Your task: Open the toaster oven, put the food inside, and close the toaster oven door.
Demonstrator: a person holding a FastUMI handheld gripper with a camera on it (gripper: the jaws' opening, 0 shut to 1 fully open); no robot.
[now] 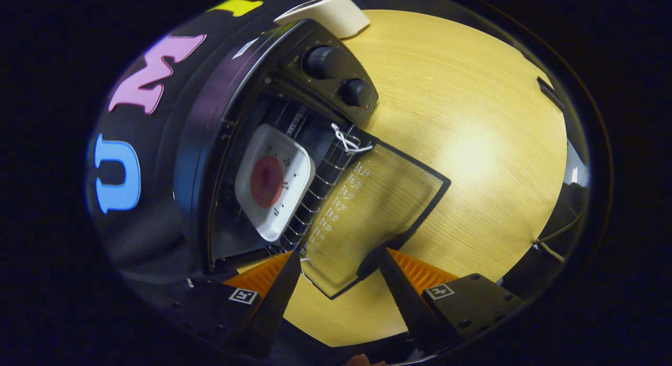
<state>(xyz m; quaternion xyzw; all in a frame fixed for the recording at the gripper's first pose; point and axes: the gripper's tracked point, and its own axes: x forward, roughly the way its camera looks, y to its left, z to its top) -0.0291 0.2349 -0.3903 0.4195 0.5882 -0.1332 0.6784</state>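
The black toaster oven stands on the wooden table with its glass door swung fully down and lying flat. Inside, on the wire rack, sits a white square plate holding a round reddish piece of food. My gripper is open. One end of the door, with its dark handle, lies between the two fingers; the handle is close against one finger, and the other finger is near the oven's front corner. I cannot tell whether either finger touches the door.
Two black knobs sit on the oven's control panel. A white cord is tied at the door's hinge. A white flat object lies beyond the oven. Bare wooden table stretches beside the door.
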